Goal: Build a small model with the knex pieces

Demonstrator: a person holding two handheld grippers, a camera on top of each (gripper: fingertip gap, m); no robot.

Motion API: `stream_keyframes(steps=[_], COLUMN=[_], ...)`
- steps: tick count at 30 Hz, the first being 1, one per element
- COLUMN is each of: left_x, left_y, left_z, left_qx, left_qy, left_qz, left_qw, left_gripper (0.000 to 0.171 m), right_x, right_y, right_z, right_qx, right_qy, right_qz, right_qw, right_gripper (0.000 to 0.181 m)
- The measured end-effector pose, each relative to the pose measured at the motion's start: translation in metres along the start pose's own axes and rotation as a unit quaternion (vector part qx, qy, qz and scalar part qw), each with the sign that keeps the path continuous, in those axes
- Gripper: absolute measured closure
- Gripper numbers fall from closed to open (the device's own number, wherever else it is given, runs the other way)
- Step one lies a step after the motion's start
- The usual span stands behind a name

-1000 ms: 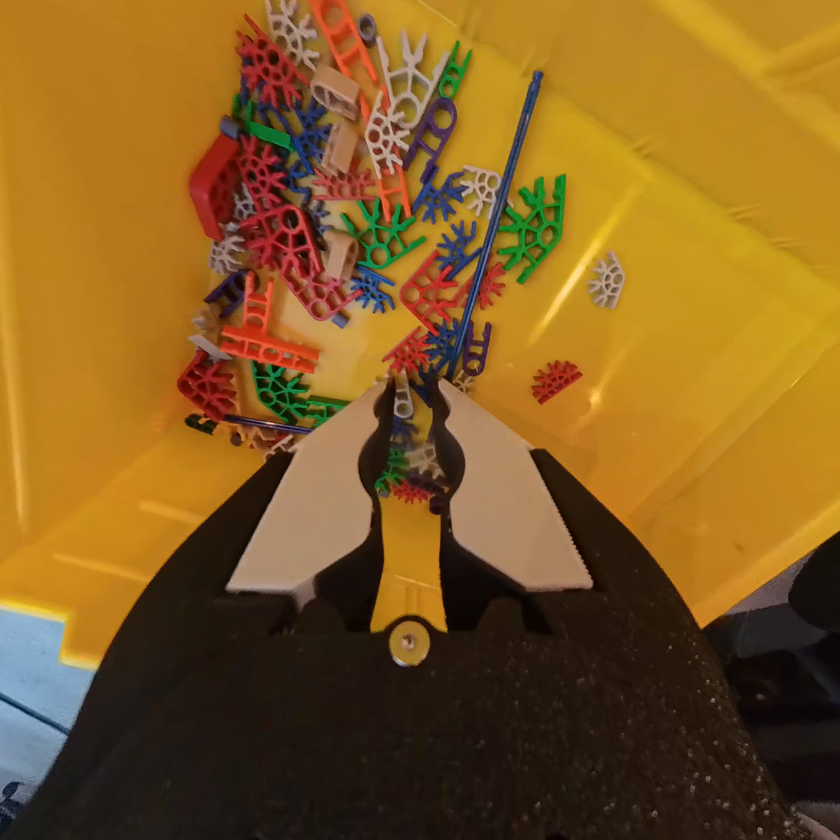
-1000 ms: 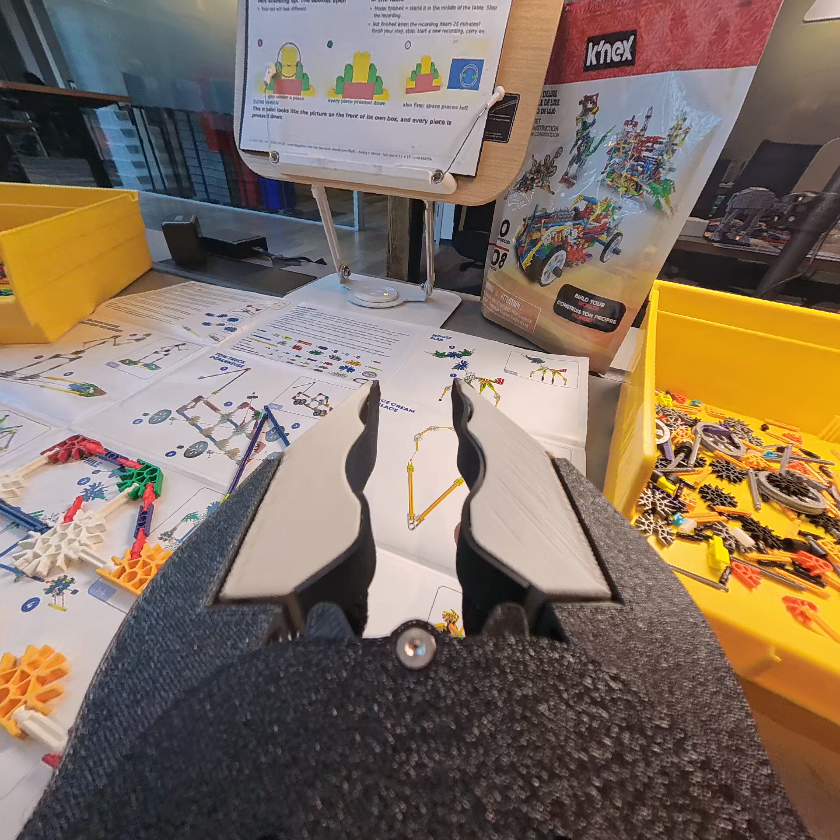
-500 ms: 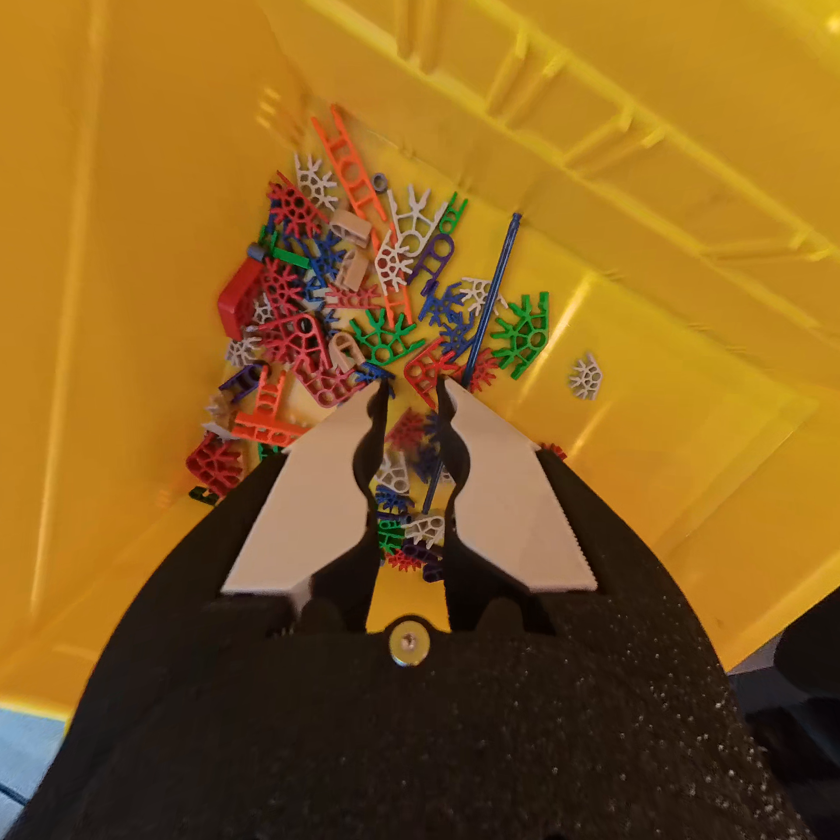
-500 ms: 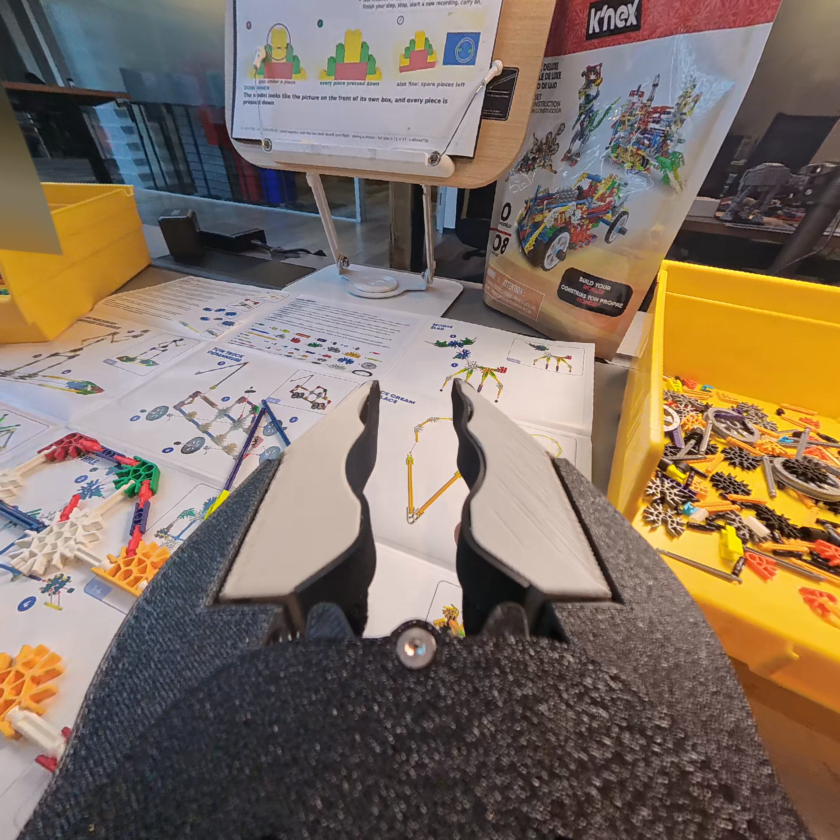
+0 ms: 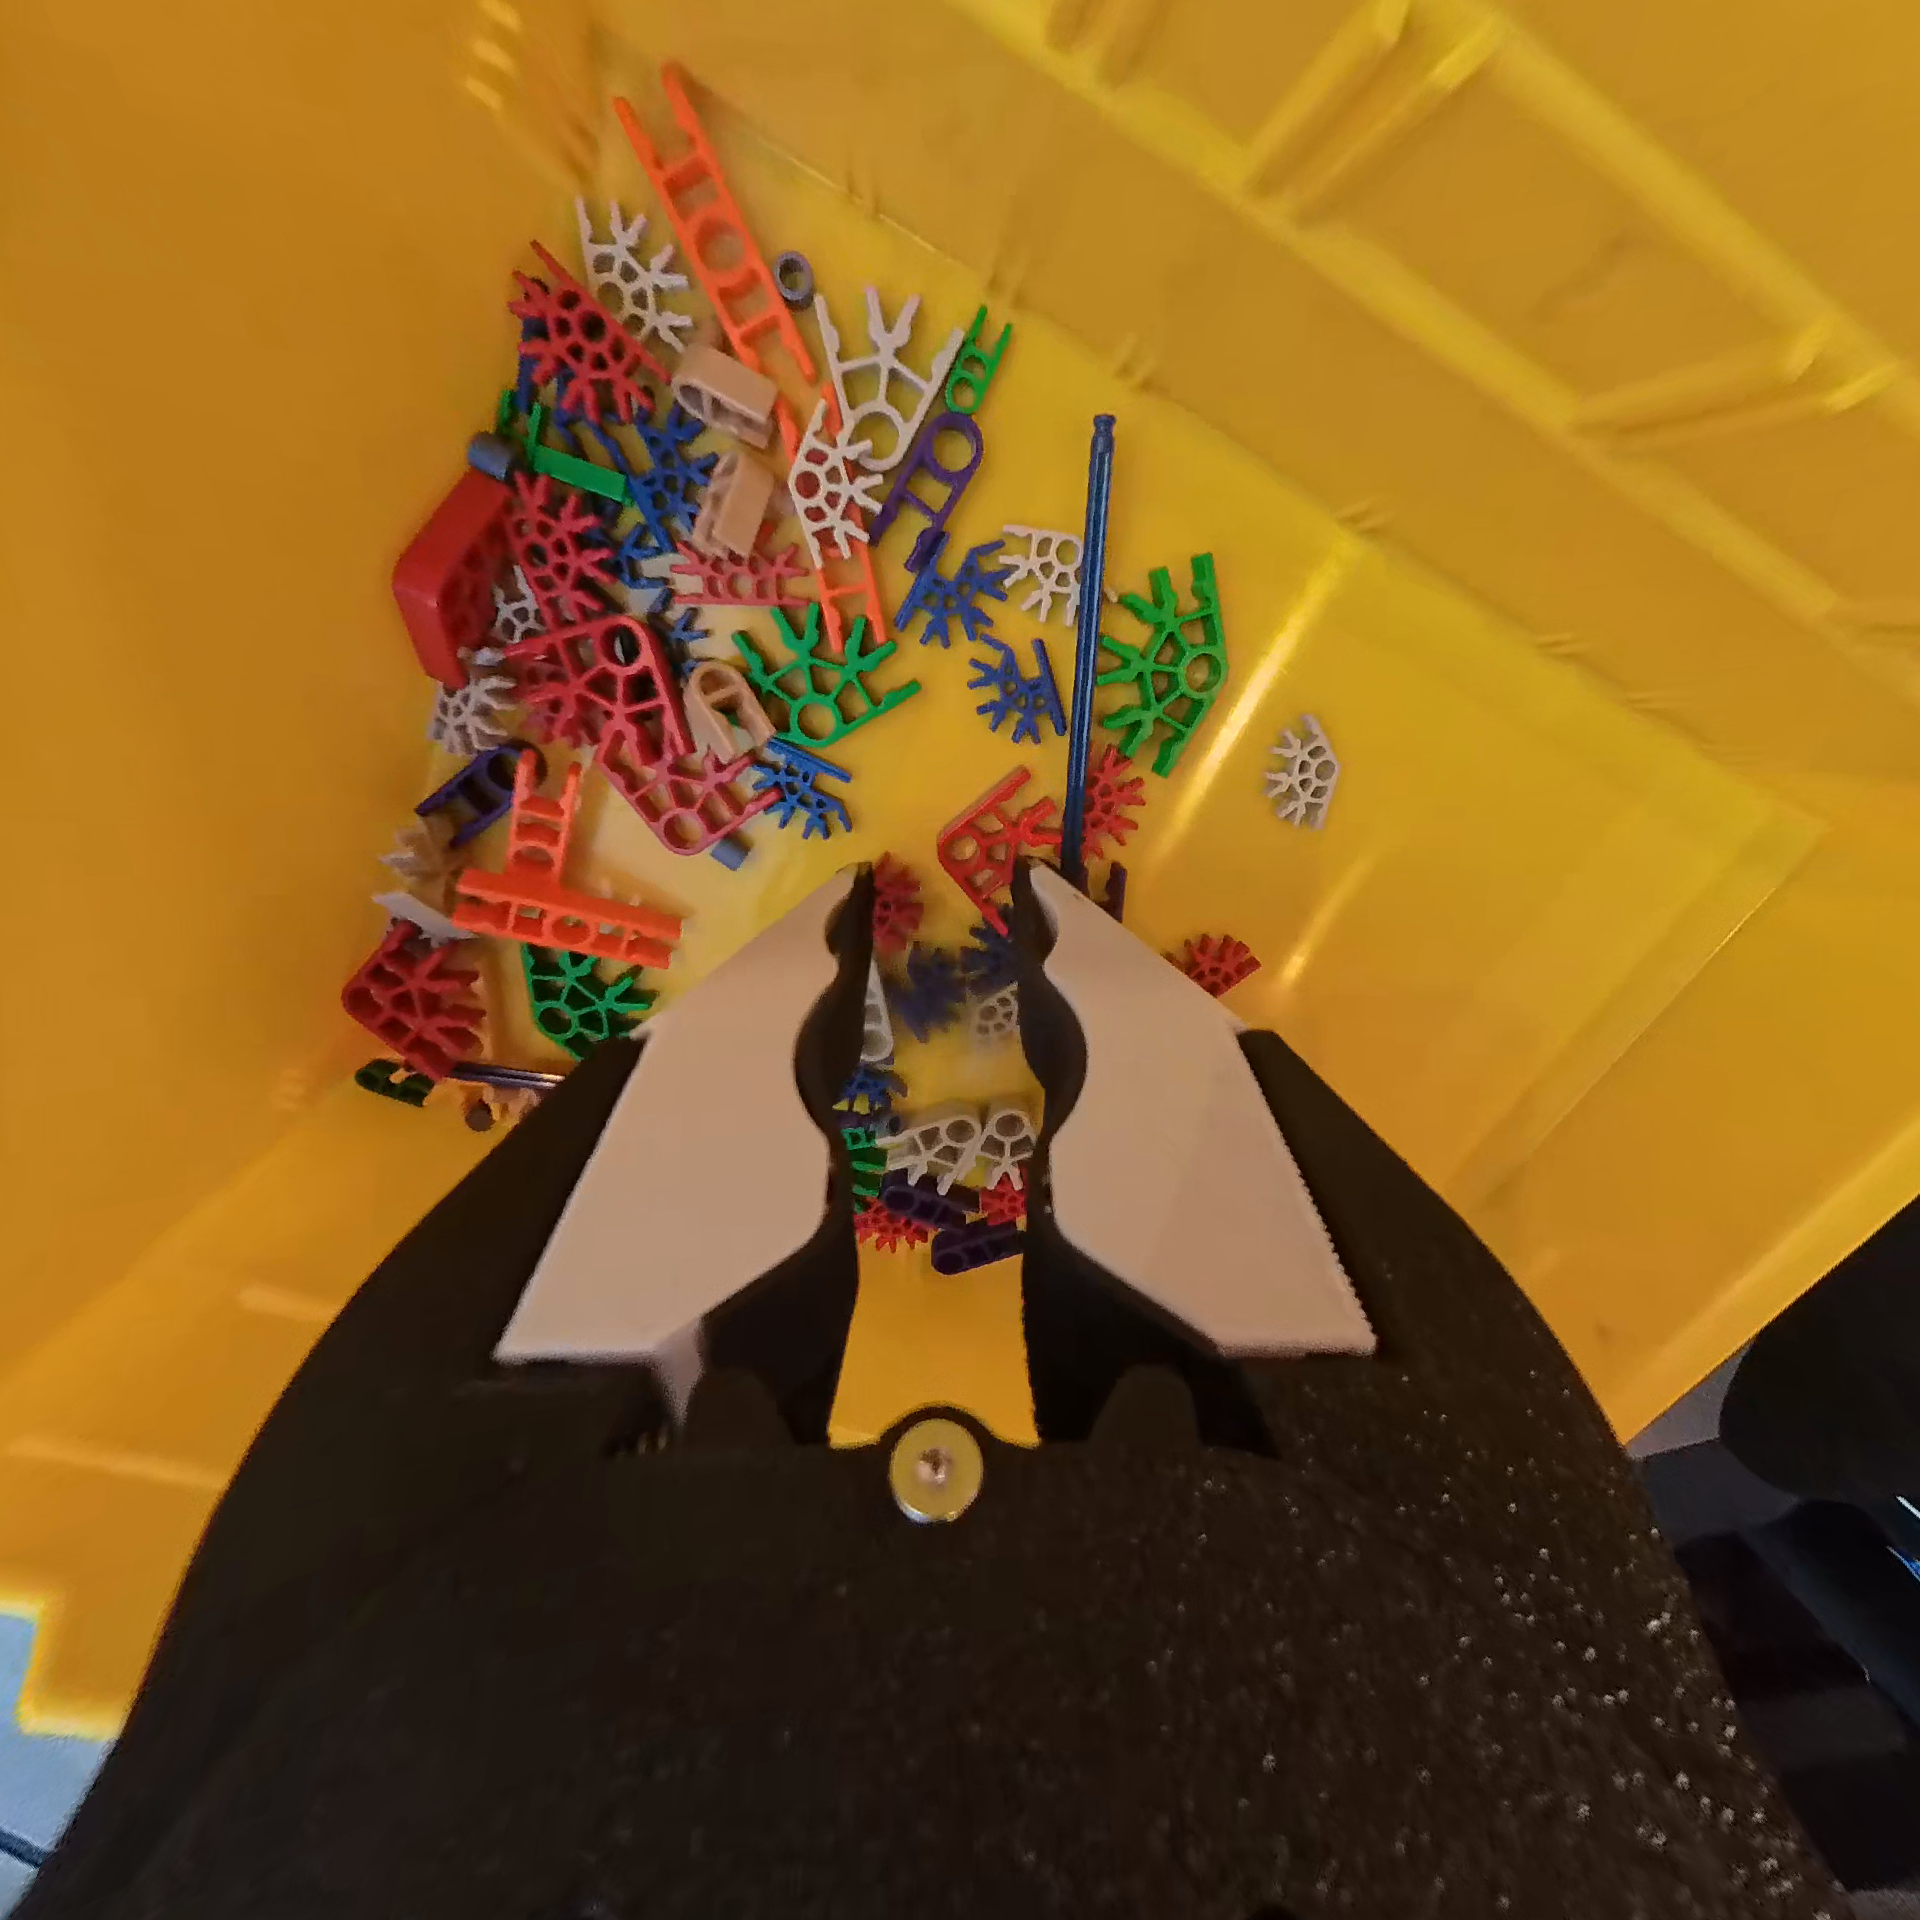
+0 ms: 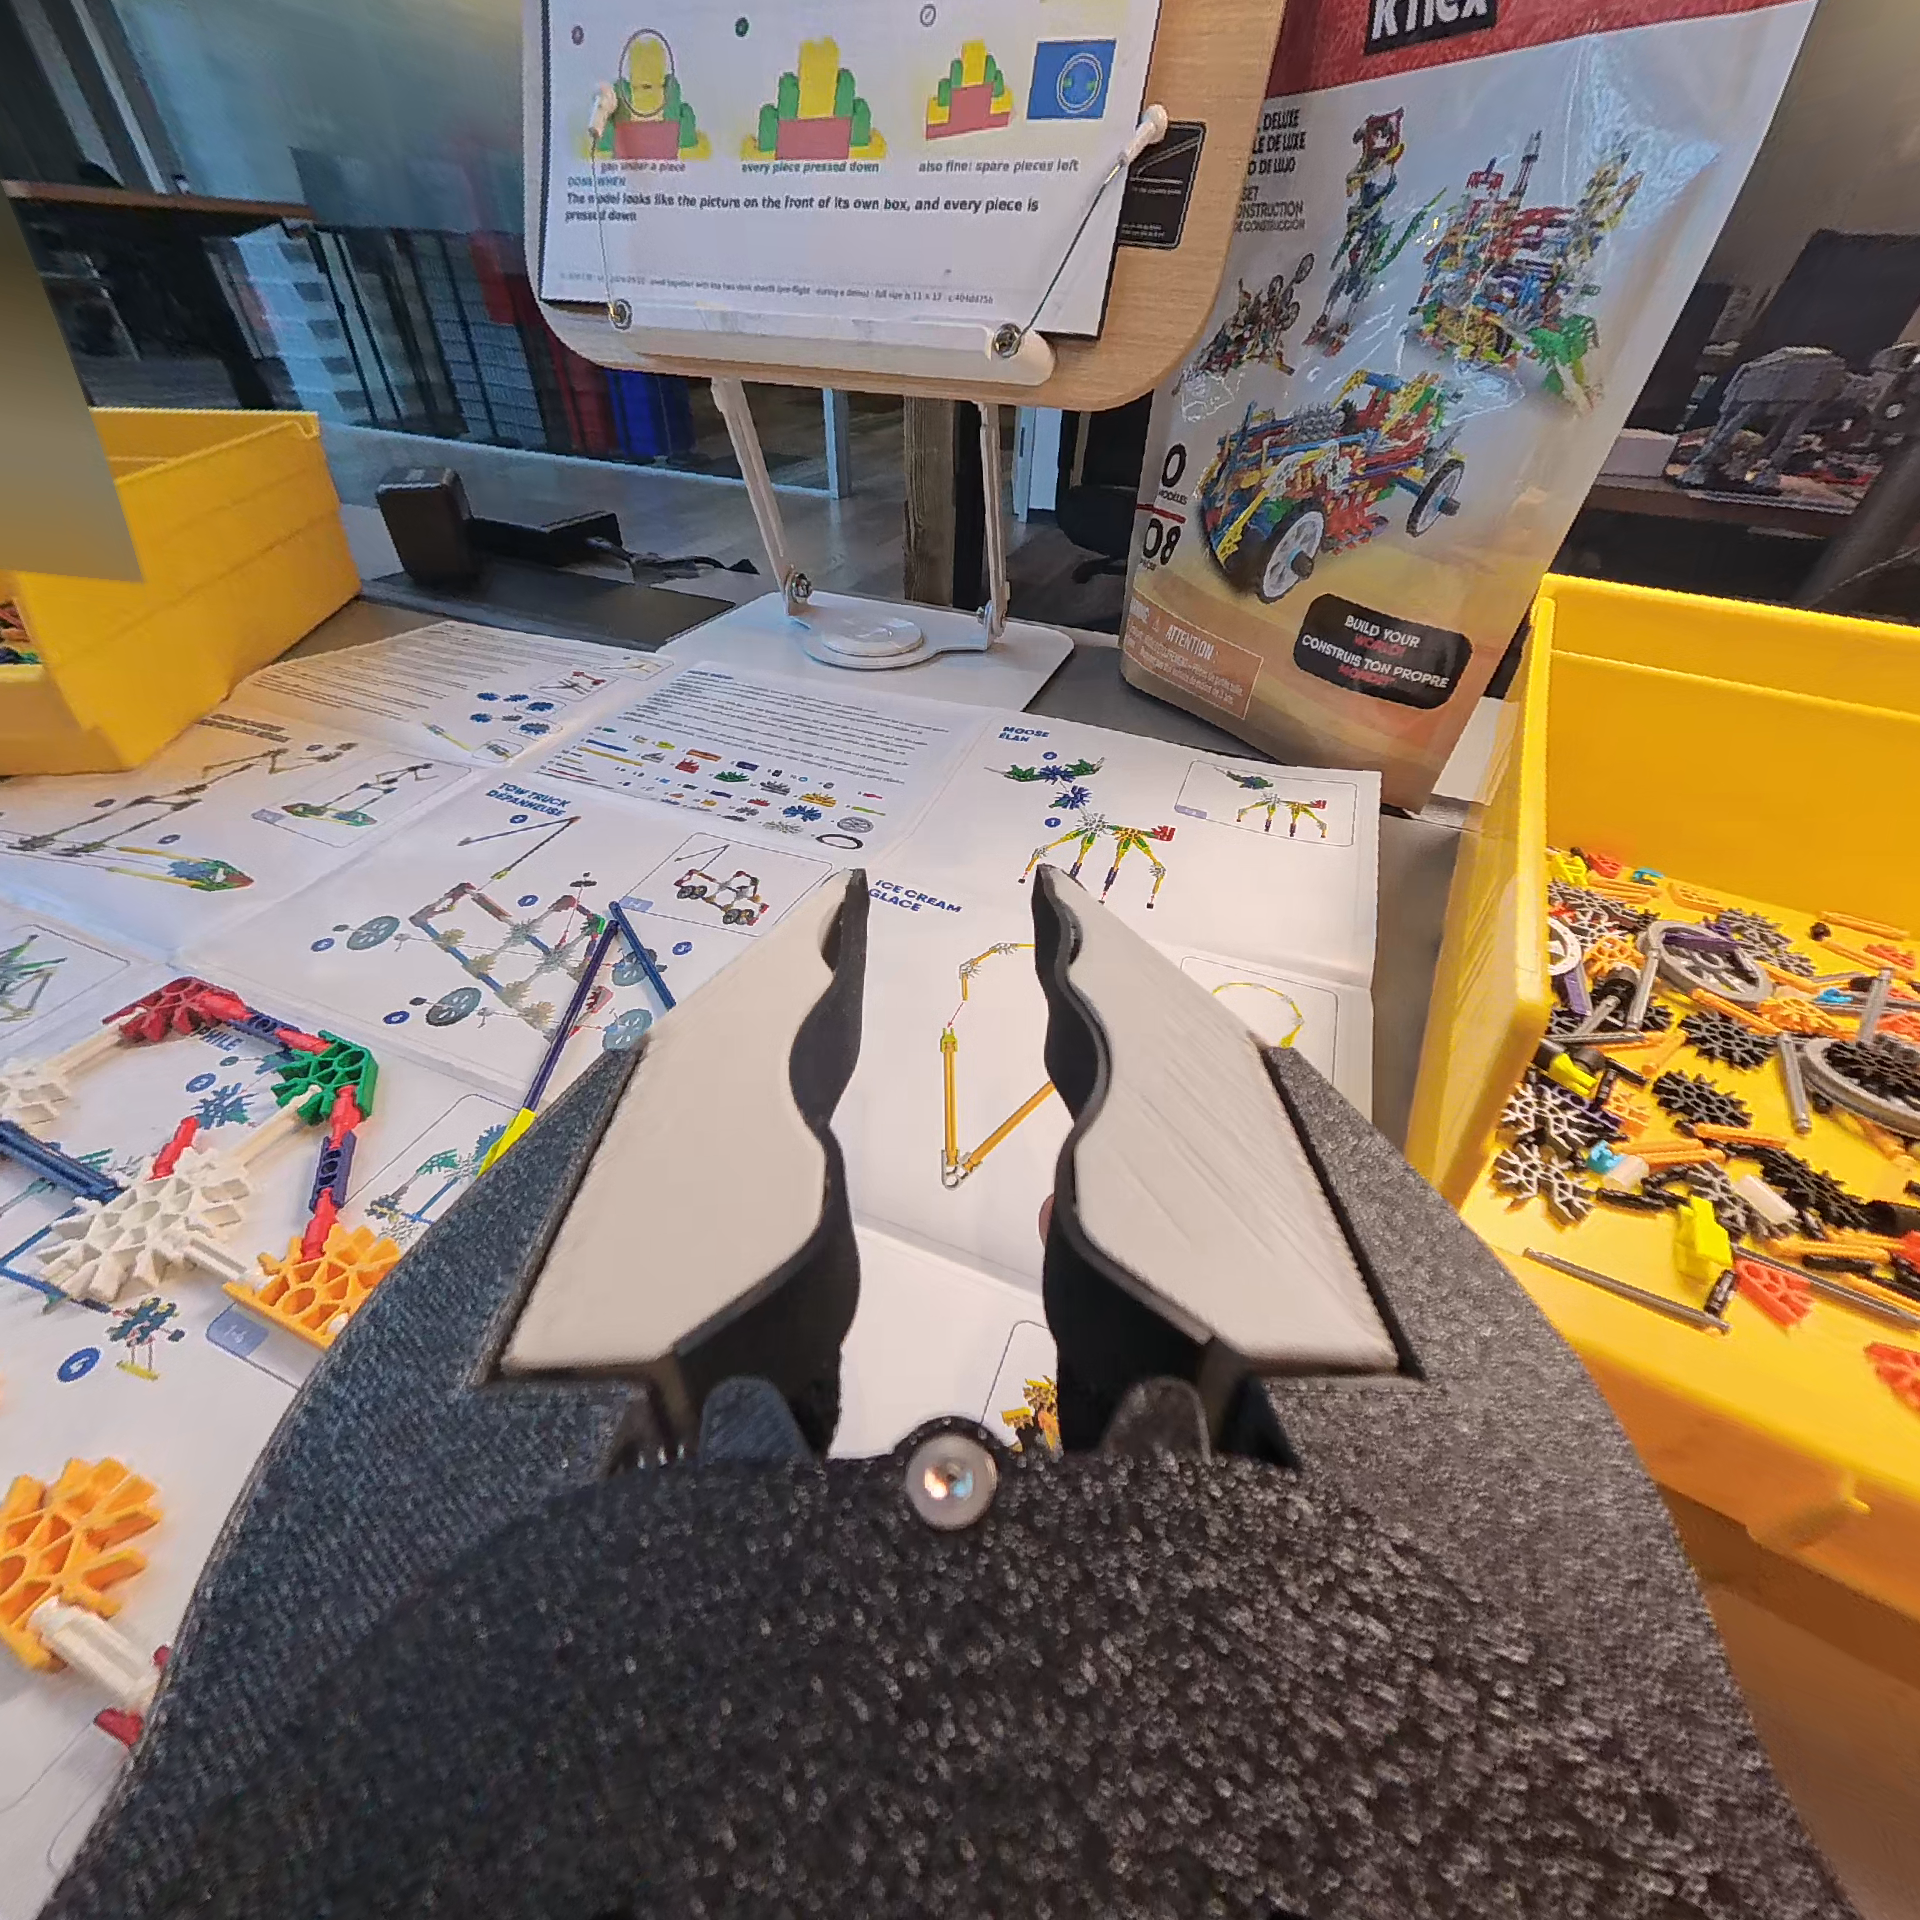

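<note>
My left gripper is open and empty inside a yellow bin. It points down at a pile of coloured plastic connectors. A red connector and a long blue rod lie just past its tips. More small pieces show between its jaws. My right gripper is open and empty. It hovers above a white instruction sheet on the table. A partly built model of white, red, green and orange pieces lies to its left.
A second yellow bin with dark gears and rods stands at the right. The toy set's box and a paper stand are at the back. Another yellow bin is far left. Loose blue rods lie on the sheet. The left gripper's tips are roughly 75 cm from the right gripper's.
My left gripper drew back from the pile, then came closer again, and its jaws opened a little wider. My right gripper drifted slightly forward, still open.
</note>
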State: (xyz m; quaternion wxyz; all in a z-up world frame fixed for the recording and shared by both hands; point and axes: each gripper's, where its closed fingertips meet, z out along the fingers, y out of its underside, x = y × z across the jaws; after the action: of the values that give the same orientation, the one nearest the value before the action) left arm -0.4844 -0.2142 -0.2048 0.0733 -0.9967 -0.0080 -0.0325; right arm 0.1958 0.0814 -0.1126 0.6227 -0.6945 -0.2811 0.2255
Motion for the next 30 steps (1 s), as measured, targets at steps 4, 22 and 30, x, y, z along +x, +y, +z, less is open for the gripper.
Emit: stream_keyframes(steps=[4,22,30], left_x=[-0.006,0.003,-0.018], left_y=[-0.002,0.009,0.006], left_z=[-0.005,0.004,-0.01], left_qx=[0.015,-0.017,0.01], left_qy=[-0.023,-0.007,-0.088], left_qz=[0.003,0.016,0.011], left_qw=[1.0,1.0,0.996], left_gripper=[0.144,0.147,0.161], right_x=[0.001,0.0,-0.001], right_y=[0.001,0.001,0.001], right_z=[0.0,0.0,0.001], right_qx=[-0.002,-0.002,-0.003], right_qy=[0.001,0.0,0.001], right_qz=[0.0,0.002,-0.002], right_qw=[1.0,1.0,1.0], right_gripper=[0.15,0.15,0.15])
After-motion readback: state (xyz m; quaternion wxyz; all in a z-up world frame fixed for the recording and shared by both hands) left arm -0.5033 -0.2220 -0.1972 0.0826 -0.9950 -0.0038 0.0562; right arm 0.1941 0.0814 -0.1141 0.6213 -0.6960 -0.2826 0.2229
